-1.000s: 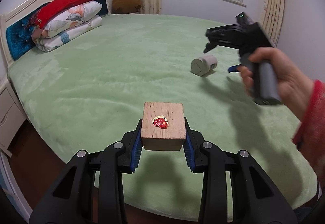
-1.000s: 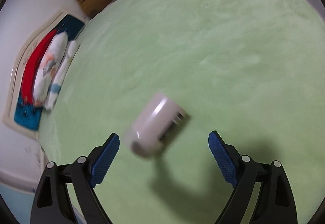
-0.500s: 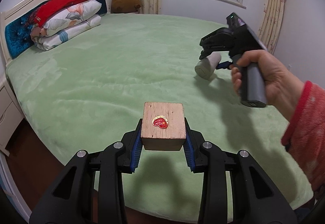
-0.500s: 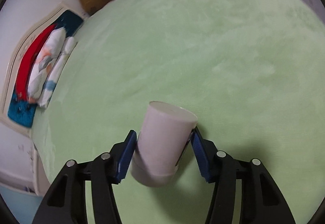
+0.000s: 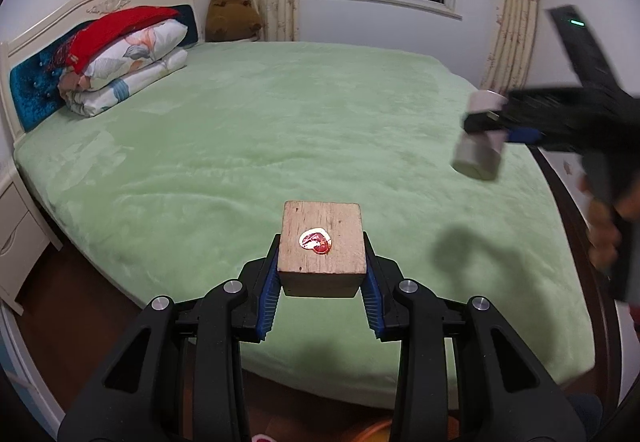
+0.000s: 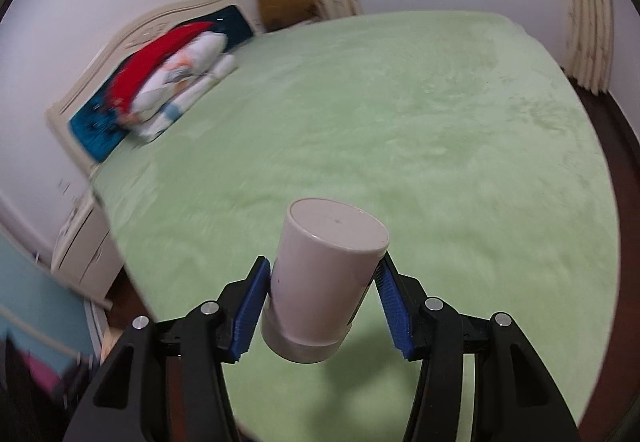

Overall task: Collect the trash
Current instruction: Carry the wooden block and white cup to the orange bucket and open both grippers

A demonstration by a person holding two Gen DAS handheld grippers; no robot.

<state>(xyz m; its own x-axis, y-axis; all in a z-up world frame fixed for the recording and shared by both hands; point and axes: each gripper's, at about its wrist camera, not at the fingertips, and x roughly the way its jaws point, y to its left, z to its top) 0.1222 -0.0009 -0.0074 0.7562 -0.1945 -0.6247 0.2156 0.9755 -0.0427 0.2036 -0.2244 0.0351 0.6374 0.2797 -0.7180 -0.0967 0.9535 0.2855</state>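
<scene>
Right wrist view: the right hand-held gripper (image 6: 324, 306) now clamps the white cylindrical container (image 6: 326, 278) between its blue pads and holds it clear of the green bed (image 6: 440, 129); a second ago that container lay loose on the cover between wide-spread jaws, which have just been closing. Left wrist view: the left hand-held gripper (image 5: 321, 290) grips the wooden block (image 5: 322, 248) (red sticker on top) at lower centre, as before. At right the container (image 5: 478, 157) and the person's hand (image 5: 604, 238) are motion-blurred, the hand cut off by the frame edge.
</scene>
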